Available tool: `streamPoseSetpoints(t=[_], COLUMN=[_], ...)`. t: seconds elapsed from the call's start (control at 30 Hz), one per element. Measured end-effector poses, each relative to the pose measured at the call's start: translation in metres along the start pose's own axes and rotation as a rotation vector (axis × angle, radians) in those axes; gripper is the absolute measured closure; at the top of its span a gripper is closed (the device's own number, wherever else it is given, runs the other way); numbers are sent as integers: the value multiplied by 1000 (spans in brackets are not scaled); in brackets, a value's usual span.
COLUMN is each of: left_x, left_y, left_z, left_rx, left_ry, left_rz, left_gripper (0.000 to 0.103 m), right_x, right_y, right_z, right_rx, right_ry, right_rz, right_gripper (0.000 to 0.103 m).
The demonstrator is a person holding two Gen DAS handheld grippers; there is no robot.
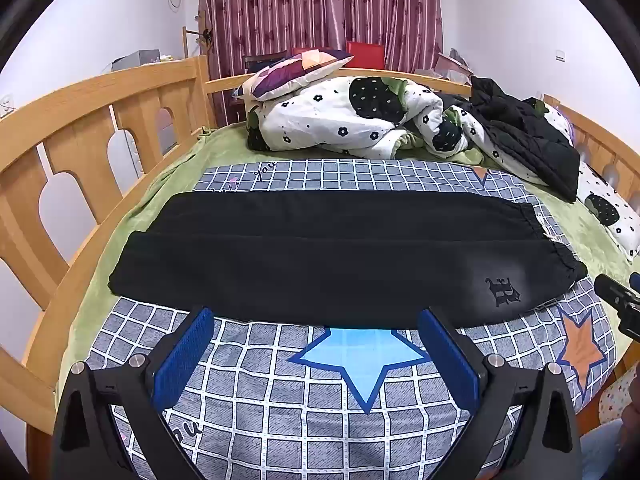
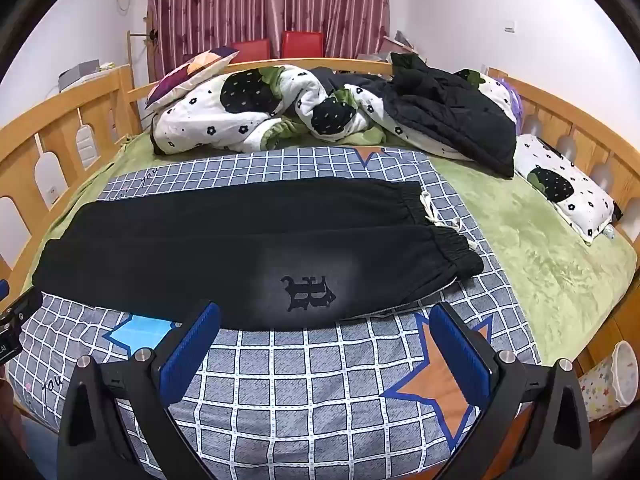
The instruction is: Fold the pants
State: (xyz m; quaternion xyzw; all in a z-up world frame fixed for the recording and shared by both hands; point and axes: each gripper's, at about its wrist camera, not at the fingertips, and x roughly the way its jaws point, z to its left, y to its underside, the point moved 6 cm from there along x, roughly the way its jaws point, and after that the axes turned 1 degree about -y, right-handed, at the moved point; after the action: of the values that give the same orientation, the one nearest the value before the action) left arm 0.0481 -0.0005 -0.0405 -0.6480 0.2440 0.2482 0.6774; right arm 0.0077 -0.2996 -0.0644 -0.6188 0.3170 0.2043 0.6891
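Note:
Black pants (image 1: 320, 256) lie flat across a grey checked cloth (image 1: 304, 400) on the bed, legs side by side, cuffs to the left, elastic waistband to the right, with a dark logo (image 1: 502, 290) near the waist. They also show in the right wrist view (image 2: 240, 248). My left gripper (image 1: 316, 320) is open and empty, its blue pads just short of the pants' near edge. My right gripper (image 2: 328, 316) is open and empty, near the front edge below the logo (image 2: 308, 292). The right gripper's tip shows at the left wrist view's right edge (image 1: 620, 304).
A bundled white flowered quilt (image 1: 352, 116), a patterned pillow (image 1: 296, 72) and a black jacket (image 1: 524, 136) lie at the far end of the bed. Wooden rails (image 1: 80, 152) line both sides. A second pillow (image 2: 568, 192) lies right. A paper cup (image 2: 612, 380) stands beside the bed.

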Motion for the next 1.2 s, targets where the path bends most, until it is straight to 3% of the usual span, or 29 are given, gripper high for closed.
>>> streamPoseSetpoints(t=[1.2], left_x=[-7], left_y=[0], left_z=[-8], left_rx=[-7], left_ry=[34], left_rz=[5], left_gripper=[0], right_x=[1], right_y=[-1], right_z=[-2], right_rx=[-15], right_ry=[15], right_rz=[-5], right_gripper=[1])
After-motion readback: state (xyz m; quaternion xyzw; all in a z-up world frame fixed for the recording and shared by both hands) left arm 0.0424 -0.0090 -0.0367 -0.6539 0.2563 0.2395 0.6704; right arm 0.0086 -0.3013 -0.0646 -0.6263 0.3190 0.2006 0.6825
